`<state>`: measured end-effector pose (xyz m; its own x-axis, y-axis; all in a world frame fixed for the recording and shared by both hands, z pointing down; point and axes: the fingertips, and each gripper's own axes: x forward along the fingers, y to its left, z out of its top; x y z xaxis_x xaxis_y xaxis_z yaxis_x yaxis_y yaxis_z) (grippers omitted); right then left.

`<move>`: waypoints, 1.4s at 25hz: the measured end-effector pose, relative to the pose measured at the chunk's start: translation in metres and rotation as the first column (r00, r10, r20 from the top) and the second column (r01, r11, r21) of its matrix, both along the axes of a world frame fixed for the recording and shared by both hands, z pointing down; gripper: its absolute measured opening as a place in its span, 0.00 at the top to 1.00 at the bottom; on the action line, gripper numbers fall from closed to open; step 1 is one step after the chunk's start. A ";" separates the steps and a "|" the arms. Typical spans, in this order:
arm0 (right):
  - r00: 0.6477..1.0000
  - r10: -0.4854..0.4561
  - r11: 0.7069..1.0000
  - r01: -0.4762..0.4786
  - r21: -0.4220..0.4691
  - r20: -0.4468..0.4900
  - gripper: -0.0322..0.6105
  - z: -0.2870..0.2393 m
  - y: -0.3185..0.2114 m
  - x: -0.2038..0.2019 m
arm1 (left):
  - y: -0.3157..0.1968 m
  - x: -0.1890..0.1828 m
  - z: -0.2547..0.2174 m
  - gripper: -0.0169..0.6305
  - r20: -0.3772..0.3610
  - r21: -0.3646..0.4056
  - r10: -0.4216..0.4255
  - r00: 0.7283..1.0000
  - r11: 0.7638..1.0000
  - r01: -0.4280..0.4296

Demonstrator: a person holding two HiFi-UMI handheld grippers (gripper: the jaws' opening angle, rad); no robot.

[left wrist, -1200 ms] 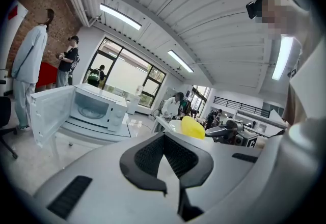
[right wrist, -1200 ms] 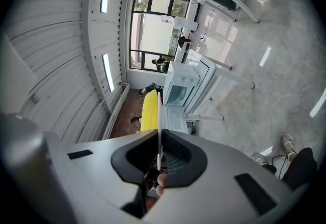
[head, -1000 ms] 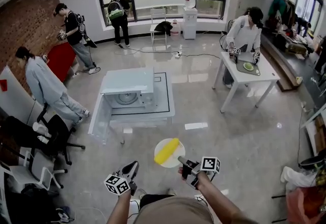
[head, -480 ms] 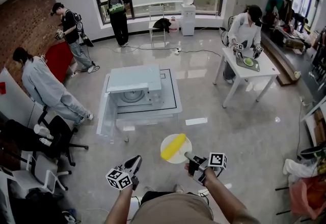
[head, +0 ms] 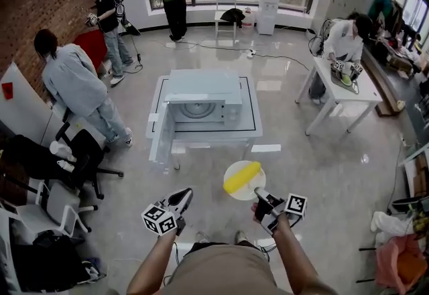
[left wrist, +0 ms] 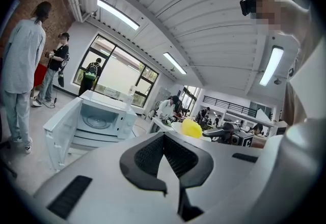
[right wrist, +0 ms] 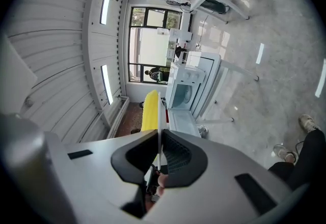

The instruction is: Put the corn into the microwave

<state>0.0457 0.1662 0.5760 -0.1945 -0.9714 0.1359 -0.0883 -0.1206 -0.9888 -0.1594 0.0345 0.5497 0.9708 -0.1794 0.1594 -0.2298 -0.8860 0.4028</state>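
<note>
A yellow corn cob [head: 242, 177] lies on a white plate [head: 253, 188], and my right gripper [head: 257, 192] is shut on the plate's near rim. In the right gripper view the plate's edge [right wrist: 160, 114] runs between the pads, with the corn [right wrist: 150, 111] on one side of it. The white microwave [head: 204, 96] stands ahead on a low white table [head: 251, 119]. Its door [head: 155, 143] hangs open to the left, and its turntable shows. My left gripper [head: 184, 195] is shut and holds nothing, left of the plate. In the left gripper view the microwave [left wrist: 102, 118] and the corn [left wrist: 191, 128] both show.
A person in grey [head: 70, 82] stands left of the microwave table, by black office chairs [head: 80, 166]. Two more people stand near the far windows. Another person works at a white table [head: 342, 89] at the right. Shiny floor lies between me and the microwave.
Both grippers and the plate with the corn have moved forward toward the microwave, which now lies more squarely ahead. The right gripper's hold on the plate is unchanged.
</note>
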 end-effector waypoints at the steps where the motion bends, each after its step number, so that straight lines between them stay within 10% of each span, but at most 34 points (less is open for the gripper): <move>1: 1.000 0.005 1.000 -0.005 -0.001 -0.001 0.92 0.000 -0.005 -0.004 | -0.004 -0.003 0.000 0.97 -0.008 -0.003 0.002 1.000 1.000 -0.002; 13: 0.999 -0.038 0.999 0.038 -0.006 -0.012 0.91 -0.001 -0.037 -0.009 | -0.029 0.008 0.000 0.97 -0.032 -0.003 0.012 0.999 1.000 -0.013; 35: 0.972 -0.233 0.972 0.233 0.005 -0.045 0.91 0.014 -0.060 0.136 | -0.001 0.117 0.023 0.97 -0.016 -0.042 -0.234 0.972 0.971 0.234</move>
<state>0.1819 0.1063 0.5900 -0.4096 -0.9015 0.1399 -0.1560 -0.0819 -0.9844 -0.0425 0.0333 0.5727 0.9057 -0.3959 0.1516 -0.4203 -0.7918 0.4431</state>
